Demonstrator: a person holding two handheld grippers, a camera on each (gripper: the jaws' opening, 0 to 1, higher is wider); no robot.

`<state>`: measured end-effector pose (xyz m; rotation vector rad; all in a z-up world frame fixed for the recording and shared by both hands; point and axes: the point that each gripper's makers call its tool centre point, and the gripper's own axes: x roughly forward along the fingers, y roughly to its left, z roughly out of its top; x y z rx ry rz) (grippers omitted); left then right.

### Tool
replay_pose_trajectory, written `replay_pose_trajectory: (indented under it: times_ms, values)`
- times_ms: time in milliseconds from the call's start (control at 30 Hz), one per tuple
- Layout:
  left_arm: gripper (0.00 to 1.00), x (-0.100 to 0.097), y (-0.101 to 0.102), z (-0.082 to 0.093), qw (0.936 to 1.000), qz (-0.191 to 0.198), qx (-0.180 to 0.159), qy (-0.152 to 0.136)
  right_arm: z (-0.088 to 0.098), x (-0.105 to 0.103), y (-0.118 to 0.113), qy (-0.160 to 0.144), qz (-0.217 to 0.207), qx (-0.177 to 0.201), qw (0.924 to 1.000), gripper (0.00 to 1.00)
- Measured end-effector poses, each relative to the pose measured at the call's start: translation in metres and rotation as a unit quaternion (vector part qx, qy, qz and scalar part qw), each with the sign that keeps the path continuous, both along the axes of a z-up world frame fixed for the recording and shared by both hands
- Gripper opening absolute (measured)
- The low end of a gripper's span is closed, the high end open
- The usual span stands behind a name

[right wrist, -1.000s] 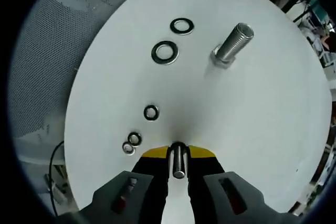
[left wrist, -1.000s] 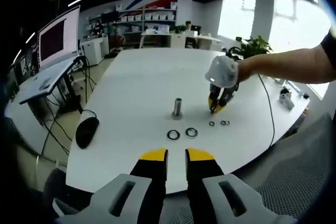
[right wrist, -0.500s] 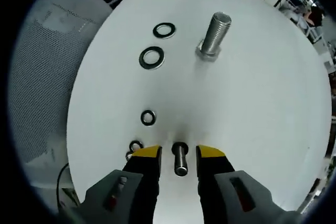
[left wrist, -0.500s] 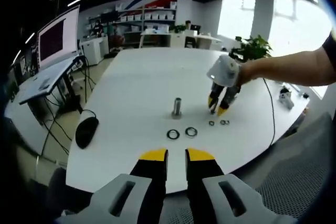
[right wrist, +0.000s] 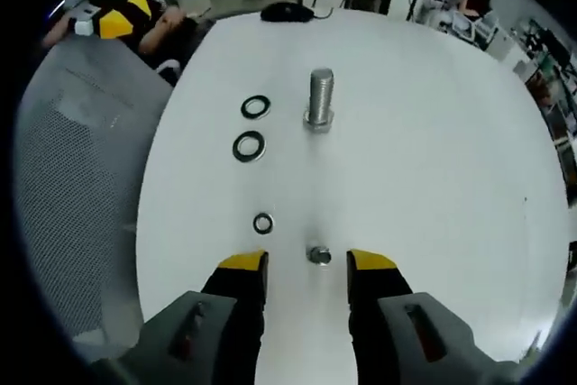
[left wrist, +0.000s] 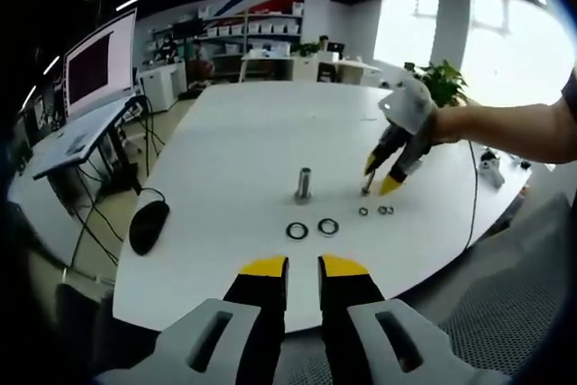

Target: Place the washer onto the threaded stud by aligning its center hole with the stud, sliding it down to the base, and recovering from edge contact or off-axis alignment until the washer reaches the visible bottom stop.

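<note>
Right tongs, jaws spread and empty, are hovering over a small steel bolt standing on the white table; left tongs, slightly parted, are idling at the near edge. Best approach: descending squarely onto a flat steel washer beside the upright threaded stud.

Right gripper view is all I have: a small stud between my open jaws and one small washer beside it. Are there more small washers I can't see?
Observer: Yes. The left gripper view shows two more small washers lying together next to that small washer.
Operator: Are my tips touching the table?
Observer: It seems not. The right gripper hangs tilted, its yellow tips apparently clear of the table, just over the small stud.
Operator: Is the left gripper holding anything?
Observer: No. The left gripper sits at the table's near edge, jaws a narrow gap apart with nothing between them.
</note>
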<state>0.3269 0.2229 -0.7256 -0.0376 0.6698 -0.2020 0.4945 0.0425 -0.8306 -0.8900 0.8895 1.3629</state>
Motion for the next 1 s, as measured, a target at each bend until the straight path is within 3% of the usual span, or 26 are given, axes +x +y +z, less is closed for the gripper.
replay_pose_trajectory:
  times_ms: [67,267,400,600,767,1000]
  values:
    - [0.11,0.000,0.000,0.000,1.0000,0.000,0.000,0.000,0.005,-0.001,-0.005,0.011,-0.035,0.015,0.9992,0.37]
    - [0.11,0.001,0.000,0.002,1.0000,0.000,-0.003,-0.006,0.018,-0.006,-0.016,0.032,-0.086,0.056,0.9941,0.37]
    - [0.11,0.001,0.000,0.003,0.9999,0.001,-0.005,-0.009,0.025,-0.010,-0.023,0.048,-0.145,0.093,0.9839,0.38]
    - [0.11,0.001,-0.002,0.003,0.9999,-0.002,-0.004,-0.010,0.029,-0.017,-0.032,0.060,-0.187,0.120,0.9731,0.38]
    - [0.11,0.000,-0.002,0.003,0.9999,-0.002,-0.003,-0.010,0.027,-0.027,-0.029,0.083,-0.203,0.141,0.9655,0.37]
    - [0.11,0.000,-0.003,0.003,0.9999,-0.004,-0.005,-0.012,0.014,-0.043,-0.021,0.095,-0.184,0.127,0.9700,0.36]
